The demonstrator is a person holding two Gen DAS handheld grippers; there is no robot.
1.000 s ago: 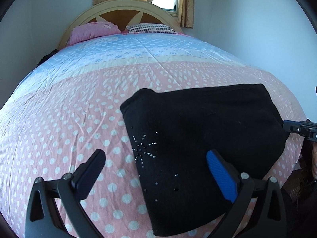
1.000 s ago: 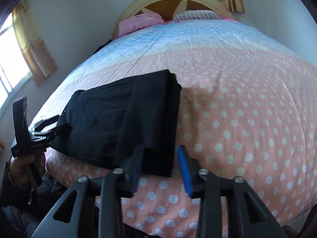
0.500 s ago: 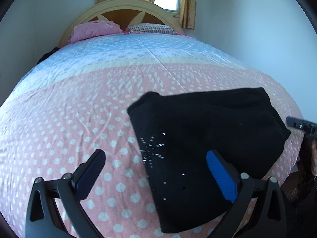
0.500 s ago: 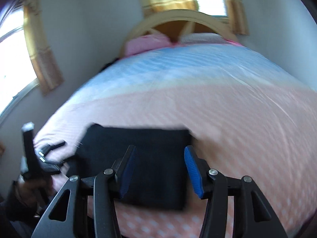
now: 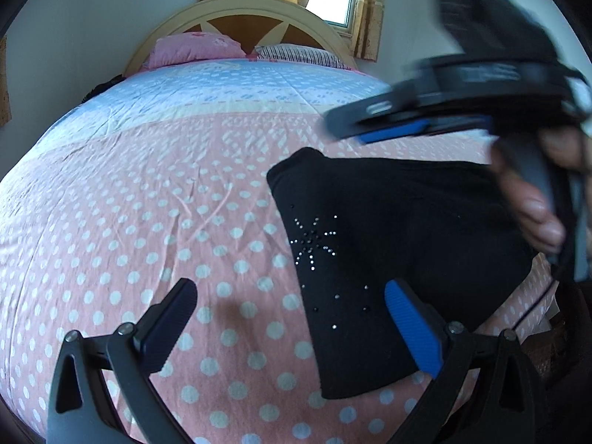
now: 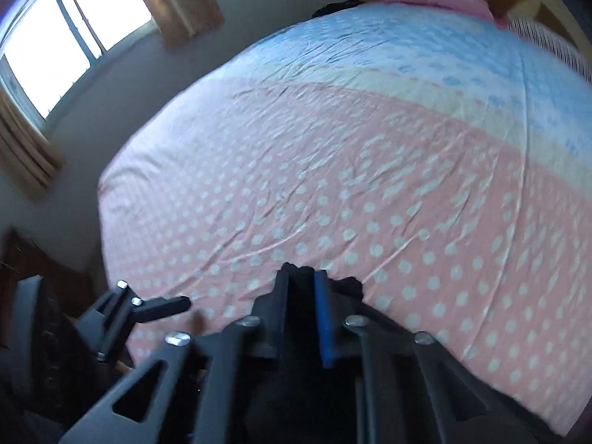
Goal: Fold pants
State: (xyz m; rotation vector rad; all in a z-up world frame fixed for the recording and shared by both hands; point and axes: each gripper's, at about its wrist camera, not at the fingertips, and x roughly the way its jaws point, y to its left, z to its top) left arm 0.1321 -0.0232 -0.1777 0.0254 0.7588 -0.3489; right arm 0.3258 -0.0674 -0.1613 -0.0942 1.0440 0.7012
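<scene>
The left hand-held gripper (image 5: 290,316) hangs spread over folded black pants (image 5: 399,244); the right hand-held gripper (image 6: 301,296) looks pressed together.

The right gripper (image 5: 425,125) is motion-blurred at upper right of the left wrist view, its body cut by the frame edge; it and the hand (image 5: 532,207) hide the pants' (image 5: 388,229) far right corner

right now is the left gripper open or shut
Open: the left gripper has its fingers spread wide, holding nothing, above the bedspread and the folded black pants.
</scene>
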